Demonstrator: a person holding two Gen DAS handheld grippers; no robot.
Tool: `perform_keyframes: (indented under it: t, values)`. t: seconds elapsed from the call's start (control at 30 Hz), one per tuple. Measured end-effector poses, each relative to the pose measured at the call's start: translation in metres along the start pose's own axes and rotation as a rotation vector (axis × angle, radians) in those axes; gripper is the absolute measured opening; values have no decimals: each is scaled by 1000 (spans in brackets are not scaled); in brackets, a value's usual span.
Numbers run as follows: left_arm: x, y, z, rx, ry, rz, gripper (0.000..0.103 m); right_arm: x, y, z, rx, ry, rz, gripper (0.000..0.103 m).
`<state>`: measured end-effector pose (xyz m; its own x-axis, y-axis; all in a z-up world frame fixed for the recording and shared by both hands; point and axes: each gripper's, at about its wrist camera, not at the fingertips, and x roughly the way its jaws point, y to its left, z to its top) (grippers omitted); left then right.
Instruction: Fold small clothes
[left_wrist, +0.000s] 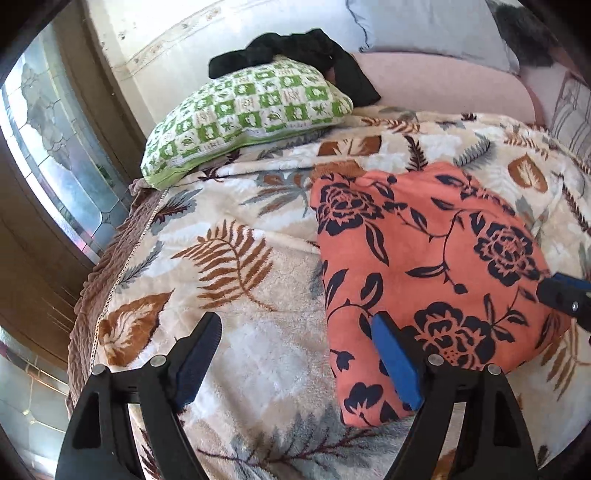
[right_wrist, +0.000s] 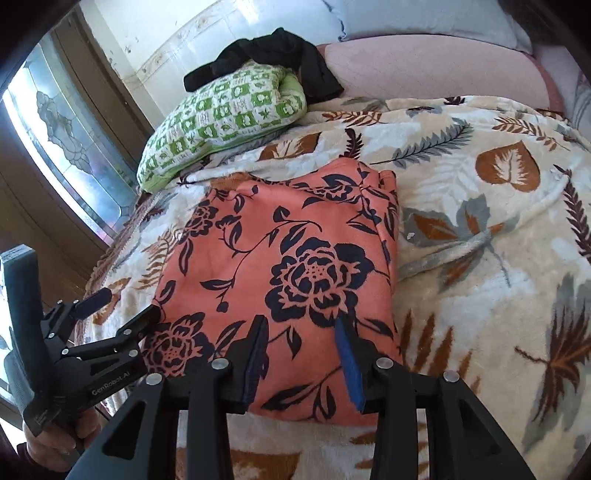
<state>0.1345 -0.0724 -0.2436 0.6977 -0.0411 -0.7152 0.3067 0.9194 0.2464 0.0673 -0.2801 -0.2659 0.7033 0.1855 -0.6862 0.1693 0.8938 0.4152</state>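
Observation:
A folded orange cloth with dark blue flowers (left_wrist: 424, 258) (right_wrist: 280, 258) lies flat on the leaf-patterned blanket (left_wrist: 240, 288) (right_wrist: 480, 295). My left gripper (left_wrist: 295, 325) (right_wrist: 125, 306) stands open over the cloth's left edge, its right finger above the fabric and its left above the blanket, nothing between them. My right gripper (right_wrist: 301, 325) hovers open over the cloth's near part, and its pads grip nothing. One of its fingers (left_wrist: 565, 291) shows at the right edge of the left wrist view. A hand (right_wrist: 55, 443) holds the left gripper's handle.
A green checked pillow (left_wrist: 243, 110) (right_wrist: 221, 114) lies at the back left with a black garment (left_wrist: 295, 51) (right_wrist: 273, 55) draped over it. A pink cushion (left_wrist: 443, 85) sits behind. The bed's left edge (left_wrist: 110, 266) borders a stained-glass window (left_wrist: 55, 140).

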Motion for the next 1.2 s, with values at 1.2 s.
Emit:
perform_keyframes:
  t: [1.2]
  values:
    - [-281,56,27,-219,-434,78,102,-252,95,-15,-106,-471,-46,68]
